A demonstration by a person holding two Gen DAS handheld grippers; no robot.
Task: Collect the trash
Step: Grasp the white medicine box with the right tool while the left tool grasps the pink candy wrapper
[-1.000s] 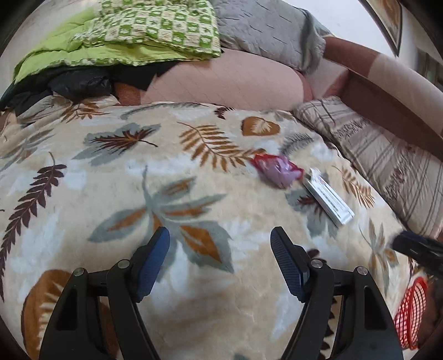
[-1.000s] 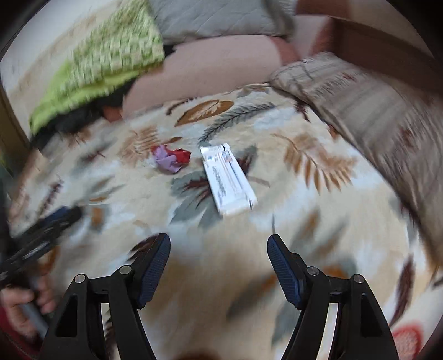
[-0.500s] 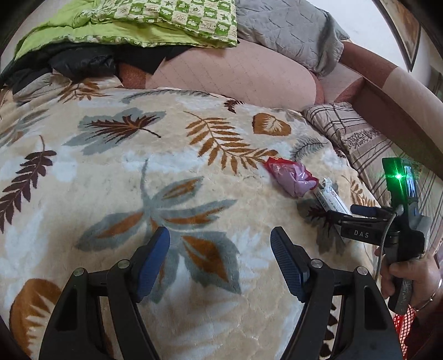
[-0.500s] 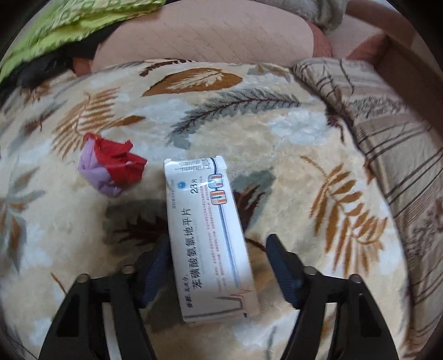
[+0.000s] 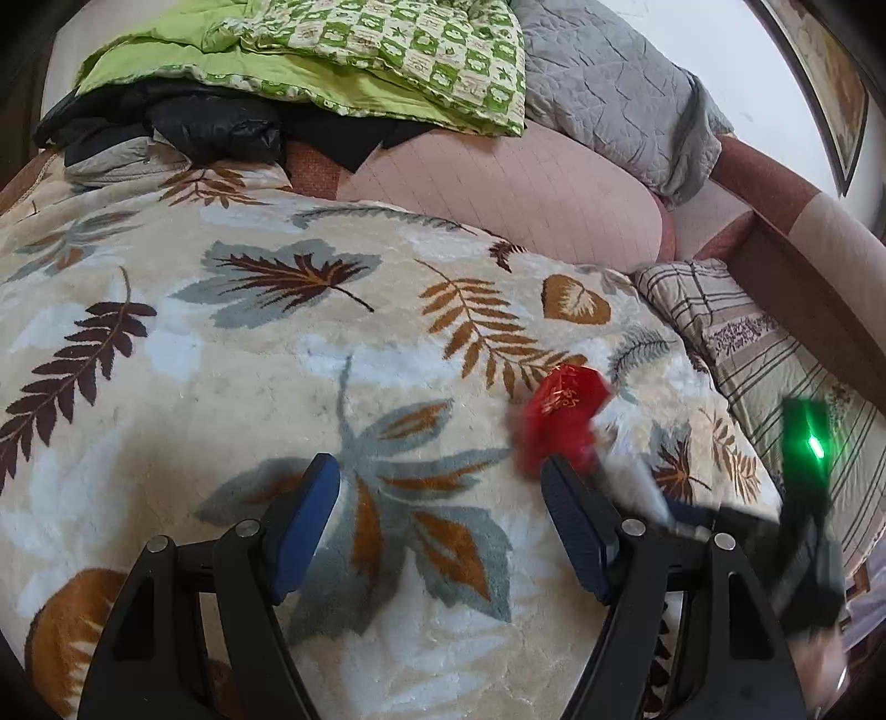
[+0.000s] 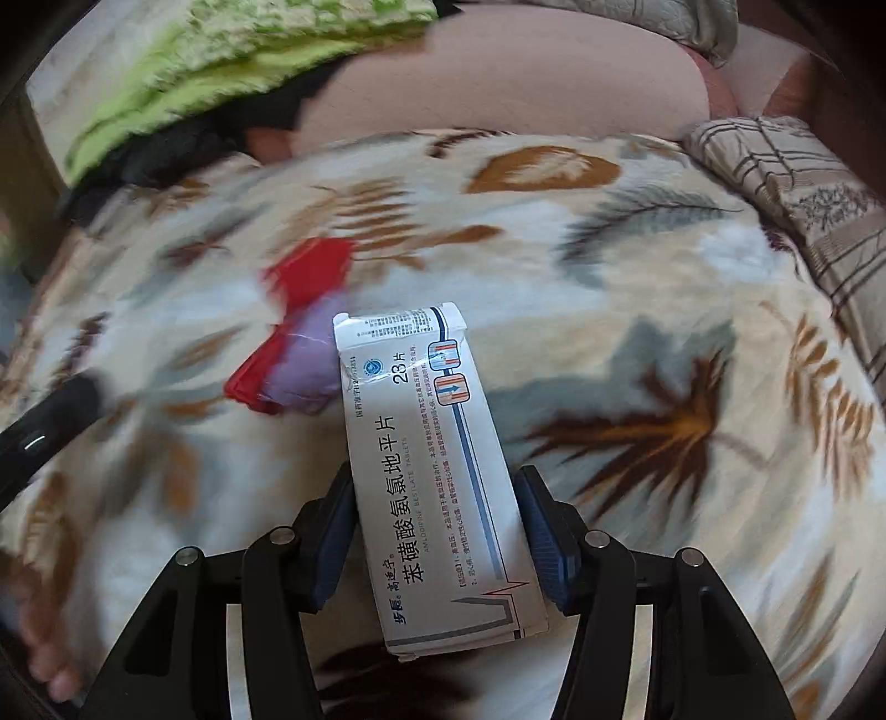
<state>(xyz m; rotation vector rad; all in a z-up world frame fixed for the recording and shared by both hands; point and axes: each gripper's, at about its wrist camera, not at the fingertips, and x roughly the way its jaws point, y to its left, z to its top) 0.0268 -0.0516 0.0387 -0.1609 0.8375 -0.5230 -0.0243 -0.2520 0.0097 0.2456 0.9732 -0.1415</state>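
A white medicine box [image 6: 426, 421] with blue print sits lengthwise between the pads of my right gripper [image 6: 437, 498], which is shut on it. Just left of the box's far end lies a crumpled red and purple wrapper [image 6: 293, 343] on the leaf-patterned blanket [image 6: 637, 310]. In the left wrist view my left gripper [image 5: 437, 487] is open with only blanket between its fingers. The red wrapper [image 5: 565, 421] shows blurred right above its right fingertip. The right gripper [image 5: 736, 520] with its green light is a blur at the far right.
A pink cushion [image 5: 509, 194], a green checked quilt [image 5: 387, 50], a grey quilt [image 5: 609, 88] and black clothing [image 5: 210, 133] pile up at the back. A striped pillow [image 5: 764, 354] lies on the right against the brown backrest [image 5: 819, 249].
My right gripper came down over the white box and shut on it. The left gripper moved forward and right, so the red wrapper now sits by its right fingertip.
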